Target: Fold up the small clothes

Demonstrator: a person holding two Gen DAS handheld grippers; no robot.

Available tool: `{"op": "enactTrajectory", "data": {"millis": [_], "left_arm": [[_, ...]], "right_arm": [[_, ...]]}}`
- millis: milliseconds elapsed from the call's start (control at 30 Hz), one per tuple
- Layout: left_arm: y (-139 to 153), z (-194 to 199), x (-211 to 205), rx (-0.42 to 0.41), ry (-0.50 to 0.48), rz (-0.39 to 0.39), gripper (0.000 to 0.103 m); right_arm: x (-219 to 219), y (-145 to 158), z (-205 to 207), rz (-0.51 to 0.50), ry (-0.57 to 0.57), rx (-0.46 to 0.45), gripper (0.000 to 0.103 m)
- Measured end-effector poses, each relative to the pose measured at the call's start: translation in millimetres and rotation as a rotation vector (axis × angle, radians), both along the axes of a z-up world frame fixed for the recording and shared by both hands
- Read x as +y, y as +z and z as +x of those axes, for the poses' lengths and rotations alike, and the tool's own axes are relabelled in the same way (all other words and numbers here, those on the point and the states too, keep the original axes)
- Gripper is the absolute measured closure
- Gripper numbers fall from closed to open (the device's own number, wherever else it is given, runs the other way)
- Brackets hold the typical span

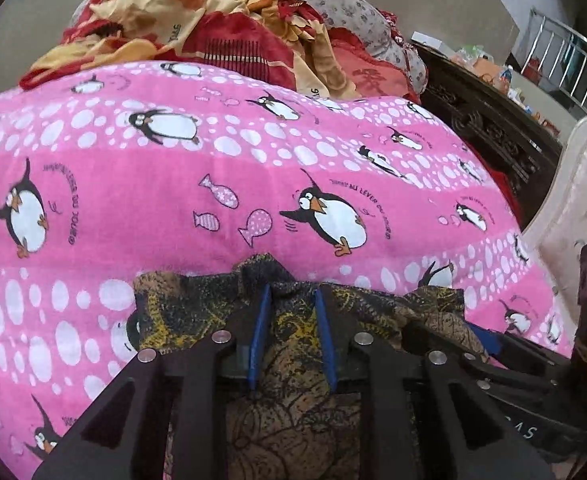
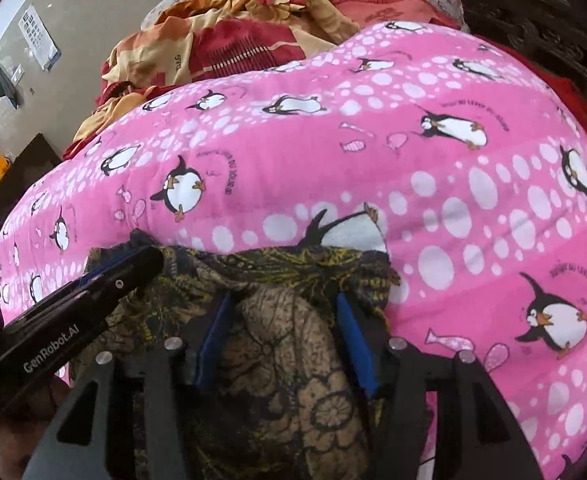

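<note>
A small dark garment (image 1: 181,304) with a yellow and brown pattern lies bunched on a pink penguin blanket (image 1: 213,184). My left gripper (image 1: 291,292) is shut on the garment's far edge, with cloth pinched between its blue pads. In the right wrist view the same gripper (image 2: 149,254) comes in from the left, clamped on the garment (image 2: 293,360) at its left corner. My right gripper (image 2: 283,300) stands open over the cloth; a thick fold lies loose between its blue fingers (image 2: 351,328). The nearer part of the garment is hidden under both grippers.
The pink blanket (image 2: 373,160) covers the bed. A crumpled red and orange quilt (image 1: 213,40) and a floral pillow (image 1: 333,0) lie behind it. A dark carved headboard (image 1: 493,120) and a pale cushion (image 1: 585,184) stand at the right.
</note>
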State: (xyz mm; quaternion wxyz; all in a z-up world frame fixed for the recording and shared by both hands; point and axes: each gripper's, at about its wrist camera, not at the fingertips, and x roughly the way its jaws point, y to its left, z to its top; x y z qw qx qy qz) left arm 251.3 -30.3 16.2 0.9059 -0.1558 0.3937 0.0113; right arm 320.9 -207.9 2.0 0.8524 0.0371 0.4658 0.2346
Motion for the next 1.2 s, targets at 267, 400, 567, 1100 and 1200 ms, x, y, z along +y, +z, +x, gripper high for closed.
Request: {"op": "enactTrajectory", "data": {"millis": [267,400,567,1100,1200], "left_arm": [[50,-52,14,0.044,-0.066,-0.053,0.058],[32,-92,27,0.027,-0.092,-0.085,0.049],[-8,-111,26,0.037,-0.111,-0.242,0.046],[-21,-117,20,-0.076,-0.15,-0.284,0.041],[-22,-119,22,-0.082,-0.15,-0.298,0.041]], "right_arm": [[-70,42,-16,0.243,0.028,0.001,0.031],[-124,47,-34,0.312,0.03,-0.044,0.021],[-129,-12,-49,0.358,0.167,0.151,0.021],[-68,-26,-15,0.511,0.404,0.157,0.007],[-79,-28,-20,0.535,0.424,0.202,0.021]]}}
